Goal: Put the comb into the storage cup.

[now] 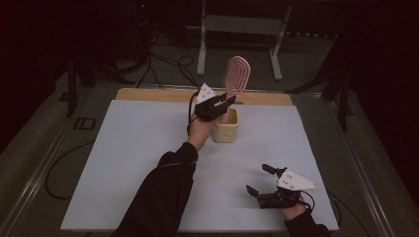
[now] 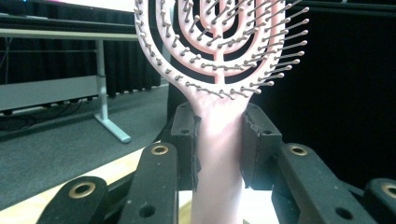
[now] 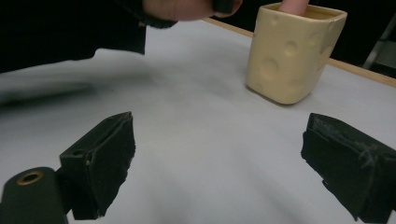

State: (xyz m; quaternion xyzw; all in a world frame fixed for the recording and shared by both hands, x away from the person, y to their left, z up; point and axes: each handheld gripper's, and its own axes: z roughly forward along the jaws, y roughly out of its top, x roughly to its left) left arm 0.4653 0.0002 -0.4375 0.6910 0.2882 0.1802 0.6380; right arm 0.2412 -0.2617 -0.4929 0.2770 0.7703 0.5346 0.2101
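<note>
Here, toward the left of the high view, a dark-sleeved forearm (image 1: 158, 197) reaches up across the white tabletop (image 1: 123, 163) to the left tool (image 1: 225, 102), which sits near the tabletop's far edge with its grey three-cornered plate on top. In the left gripper view its black pads (image 2: 186, 140) press on either side of the smooth neck of a pink plastic hairbrush with an oval, looped head and thin bristles (image 2: 219, 135), so the tool is closed on the brush just under the head. The brush stands nearly upright, its head rising above the tool, its handle going down into a cream-yellow square ceramic cup with round dimples like cheese (image 1: 226, 127). The cup stands on the tabletop, touching the hand that carries the left tool.

Further right, well apart from the cup and near the tabletop's front edge, the right tool (image 1: 257, 180) rests low in the person's other hand. Its jaws stand wide apart with nothing between them, and the right gripper view shows bare white tabletop between its pads (image 3: 107, 154), with the cup beyond them.
</note>
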